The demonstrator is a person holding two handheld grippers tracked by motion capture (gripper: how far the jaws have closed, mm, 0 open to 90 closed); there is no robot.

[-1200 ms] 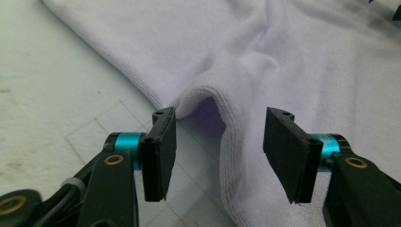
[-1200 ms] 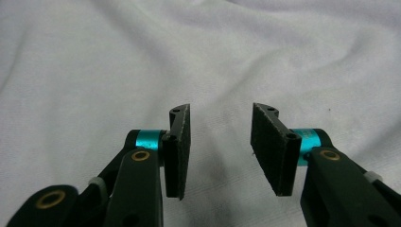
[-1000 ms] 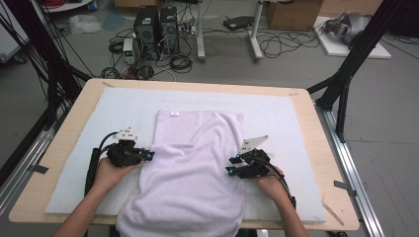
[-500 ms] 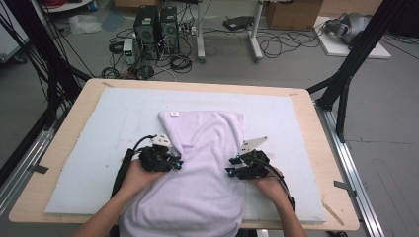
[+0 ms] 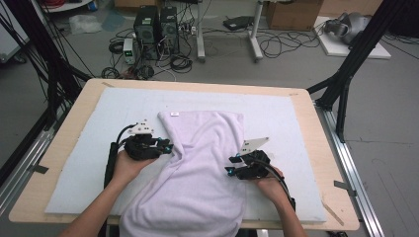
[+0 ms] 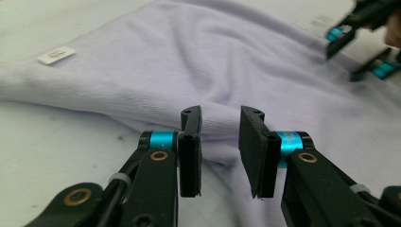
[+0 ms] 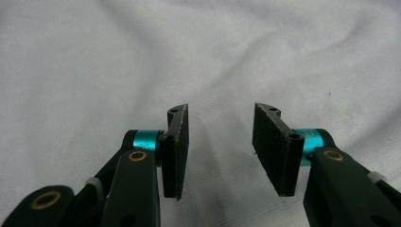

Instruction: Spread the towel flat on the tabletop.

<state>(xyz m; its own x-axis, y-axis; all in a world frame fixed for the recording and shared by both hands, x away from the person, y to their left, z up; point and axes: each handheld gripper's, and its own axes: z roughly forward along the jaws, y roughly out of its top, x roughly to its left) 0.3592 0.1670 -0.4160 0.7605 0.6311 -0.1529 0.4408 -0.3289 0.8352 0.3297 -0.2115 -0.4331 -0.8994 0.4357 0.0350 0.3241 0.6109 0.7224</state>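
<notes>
Your left gripper (image 5: 167,146) sits at the left edge of the pale lilac knitted garment (image 5: 197,177), its jaws parted a modest way with nothing pinched between them; in the left gripper view the folded edge lies just beyond the pads (image 6: 190,150), untouched. Those jaws have just been opening, which reads as a release after carrying that edge inward. Your right gripper (image 5: 231,164) rests at the garment's right edge, jaws likewise apart and empty, the cloth lying flat beneath them in the right gripper view (image 7: 220,146); I judge it is stationed there to steady or take up that side next. You have the garment spread lengthwise down the middle of the white padded mat (image 5: 296,128) on the light wooden table (image 5: 74,98), its near end hanging over the table's front edge, presumably to keep it flat for folding. Its small white label (image 5: 174,114) faces up at the far left corner. Compared with a second ago, your left hand has come in from the bare mat to the garment's side, and a raised fold now runs along that left edge; your right hand is unchanged.
</notes>
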